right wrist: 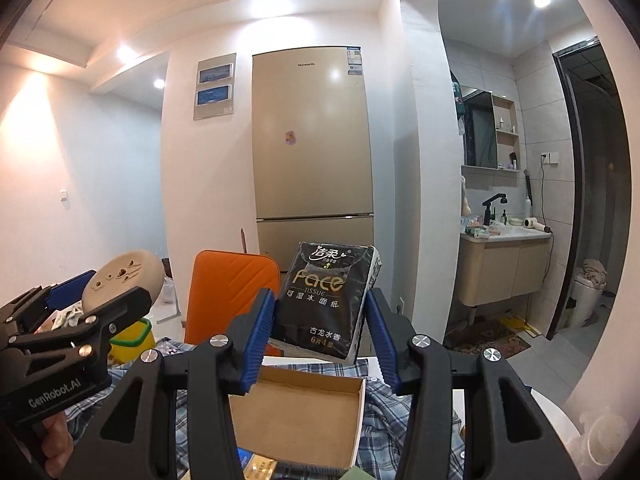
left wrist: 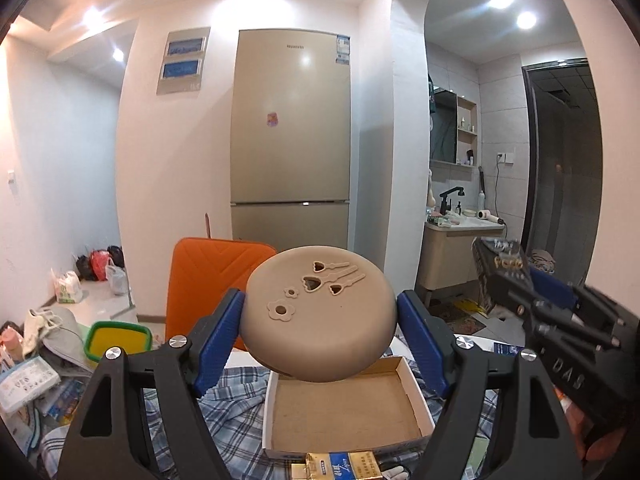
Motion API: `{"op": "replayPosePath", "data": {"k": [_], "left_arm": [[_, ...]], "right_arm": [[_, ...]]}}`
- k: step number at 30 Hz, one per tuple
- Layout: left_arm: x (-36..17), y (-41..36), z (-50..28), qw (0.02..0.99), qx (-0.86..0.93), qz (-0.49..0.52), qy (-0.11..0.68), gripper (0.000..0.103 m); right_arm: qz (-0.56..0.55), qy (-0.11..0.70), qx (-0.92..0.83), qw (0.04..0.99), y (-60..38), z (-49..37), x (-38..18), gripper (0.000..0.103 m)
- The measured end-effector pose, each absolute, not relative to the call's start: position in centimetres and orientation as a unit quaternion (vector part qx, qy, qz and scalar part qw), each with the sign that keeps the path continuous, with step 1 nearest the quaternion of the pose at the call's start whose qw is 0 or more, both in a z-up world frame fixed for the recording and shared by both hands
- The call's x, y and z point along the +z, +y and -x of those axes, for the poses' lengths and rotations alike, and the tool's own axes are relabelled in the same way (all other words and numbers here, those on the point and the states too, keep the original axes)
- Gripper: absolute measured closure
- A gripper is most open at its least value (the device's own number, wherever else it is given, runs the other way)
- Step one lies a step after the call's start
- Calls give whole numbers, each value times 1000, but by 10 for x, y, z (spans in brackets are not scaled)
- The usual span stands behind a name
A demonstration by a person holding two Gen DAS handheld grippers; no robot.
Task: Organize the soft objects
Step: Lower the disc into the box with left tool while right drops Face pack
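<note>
Beige fridge (left wrist: 290, 136) and white walls fill the background, an orange cushioned panel (left wrist: 208, 276) stands upright in front of it, and a bathroom vanity (right wrist: 504, 268) sits through the arch on the right. Below both cameras: a surface draped in blue plaid cloth (left wrist: 236, 412) with an open cardboard box (left wrist: 344, 404) on it, white outside, brown inside, empty as far as either view shows. Left of the cloth is clutter, including a yellow tub with green rim (left wrist: 118, 340), bags and loose packets, none of it sorted. Progress judgement: early, with two items lifted at once and nothing yet in the box; my guess is the box is the destination, though the pictures don't confirm it. Left gripper (left wrist: 320, 324) has its jaws roughly half spread, the blue pads clamped on the sides of a round tan cushion-like disc (left wrist: 320, 312), held in the air above the far edge of the box, slightly tilted. It looks smooth and matte with rounded edges, embossed flower and heart-key cutouts on top, and no visible denting at the pads. Right gripper (right wrist: 320, 328) has narrower jaws, pinching a black tissue pack (right wrist: 326, 300) upright above the box's far rim; the glossy film wrapper reads "Face Tissue" in gold, and its sides are squeezed in a little.
</note>
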State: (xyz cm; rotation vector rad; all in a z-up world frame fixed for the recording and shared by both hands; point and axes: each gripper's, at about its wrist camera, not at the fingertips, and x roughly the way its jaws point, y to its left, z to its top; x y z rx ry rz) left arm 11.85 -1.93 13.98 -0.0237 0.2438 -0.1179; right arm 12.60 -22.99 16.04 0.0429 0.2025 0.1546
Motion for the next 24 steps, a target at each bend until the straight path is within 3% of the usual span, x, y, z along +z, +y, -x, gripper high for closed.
{"op": "replayPosePath", "data": {"k": [24], "left_arm": [[32, -35, -211, 949, -45, -28, 311, 25]], "right_arm": [[-9, 306, 88, 948, -213, -244, 24, 54]]}}
